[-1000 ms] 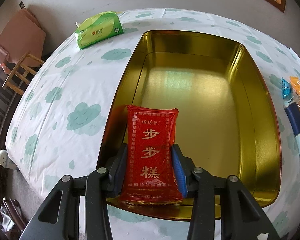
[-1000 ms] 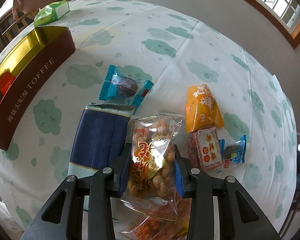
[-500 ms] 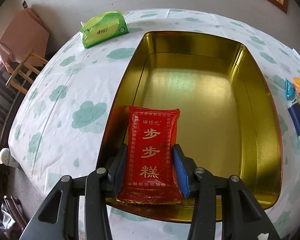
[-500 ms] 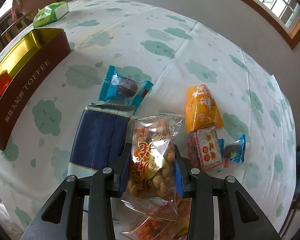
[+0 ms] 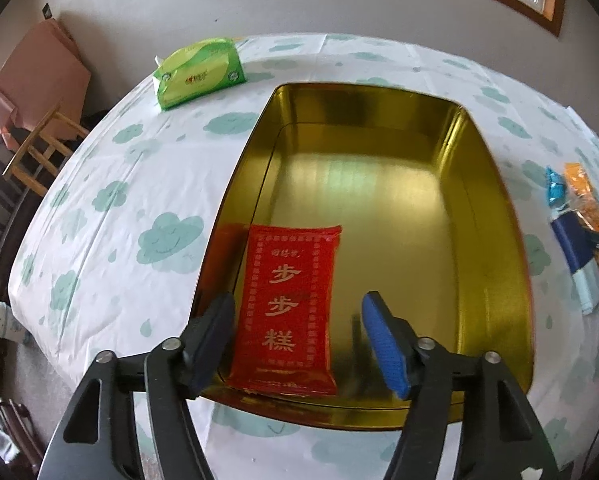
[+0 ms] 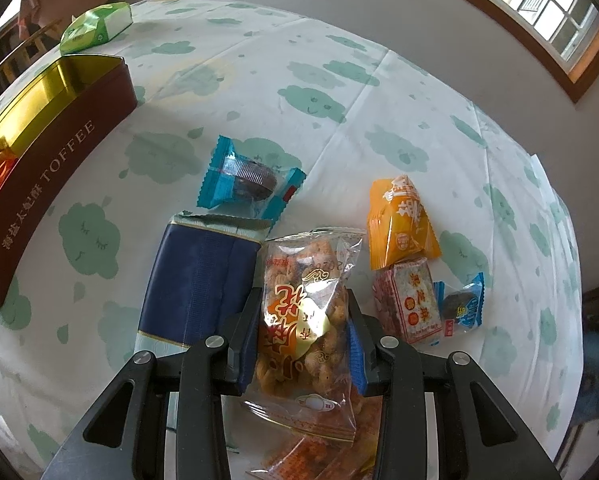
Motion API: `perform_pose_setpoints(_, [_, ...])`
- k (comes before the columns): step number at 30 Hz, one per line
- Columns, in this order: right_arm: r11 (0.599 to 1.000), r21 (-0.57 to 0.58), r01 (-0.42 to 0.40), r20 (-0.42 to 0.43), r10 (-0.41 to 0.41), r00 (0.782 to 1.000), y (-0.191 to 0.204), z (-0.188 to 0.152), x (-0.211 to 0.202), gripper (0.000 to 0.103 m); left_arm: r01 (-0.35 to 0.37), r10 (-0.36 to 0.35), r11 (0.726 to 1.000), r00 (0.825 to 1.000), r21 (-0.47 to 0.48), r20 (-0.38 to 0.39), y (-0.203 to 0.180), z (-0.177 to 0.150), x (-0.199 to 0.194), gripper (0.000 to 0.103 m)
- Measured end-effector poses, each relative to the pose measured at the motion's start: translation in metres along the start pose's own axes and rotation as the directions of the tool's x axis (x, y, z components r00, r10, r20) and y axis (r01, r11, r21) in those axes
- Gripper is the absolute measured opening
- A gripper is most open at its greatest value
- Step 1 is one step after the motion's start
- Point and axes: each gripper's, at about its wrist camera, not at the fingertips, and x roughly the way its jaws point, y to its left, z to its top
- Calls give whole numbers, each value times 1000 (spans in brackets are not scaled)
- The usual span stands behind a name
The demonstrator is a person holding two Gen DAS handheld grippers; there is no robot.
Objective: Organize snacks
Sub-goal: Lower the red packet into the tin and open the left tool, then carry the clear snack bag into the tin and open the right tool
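Left view: left gripper [image 5: 297, 320] jaws now spreading apart, having released the red packet [image 5: 289, 312], which is lying in the gold tin [image 5: 495, 216], near-left corner. Right view: right gripper [image 6: 303, 344] still clamping the clear snack bag [image 6: 305, 320] above the desk [image 6: 259, 92], unchanged.

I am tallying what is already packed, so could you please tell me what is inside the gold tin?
Inside the gold tin only the red snack packet shows, lying flat in the near left corner. Anything beneath the packet is covered.
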Motion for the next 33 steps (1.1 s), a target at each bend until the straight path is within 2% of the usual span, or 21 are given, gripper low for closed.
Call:
perform_pose_setpoints(6, [999, 28, 44, 59, -45, 997, 6, 10, -20, 38, 57, -56, 998, 996, -12, 68, 0, 1, -16, 77])
perform_pose_setpoints(9, [998, 55, 39, 89, -44, 995, 7, 16, -33, 38, 88, -86, 996, 992, -24, 93, 1, 1, -22, 80])
perform_pose_setpoints(11, [997, 77, 19, 111, -28, 993, 11, 22, -43, 38, 110, -106, 993, 988, -33, 110, 3, 1, -26, 82])
perform_pose_setpoints(16, [991, 99, -88, 160, 72, 984, 36, 34, -65, 38, 122, -112, 990, 982, -64, 149, 15, 3, -39, 86])
perform_pose_setpoints(20, [972, 105, -209, 194, 186, 963, 68, 46, -78, 38, 103, -82, 987, 982, -121, 172, 34, 6, -50, 90])
perform_pose_setpoints(24, [951, 98, -295, 220, 268, 938, 103, 57, -88, 38, 10, 20, 986, 984, -167, 177, 52, 5, -56, 93])
perform_pose_setpoints(26, [942, 89, -325, 227, 298, 927, 120, 59, -92, 38, -38, 69, 983, 983, -180, 168, 61, 4, -56, 94])
perform_pose_setpoints(30, [928, 67, -368, 223, 345, 912, 152, 64, -95, 38, -64, 94, 977, 985, -201, 142, 75, -1, -55, 94])
perform_pose_setpoints(33, [922, 64, -382, 207, 363, 909, 170, 66, -92, 38, -83, 111, 973, 987, -217, 120, 85, -3, -53, 94])
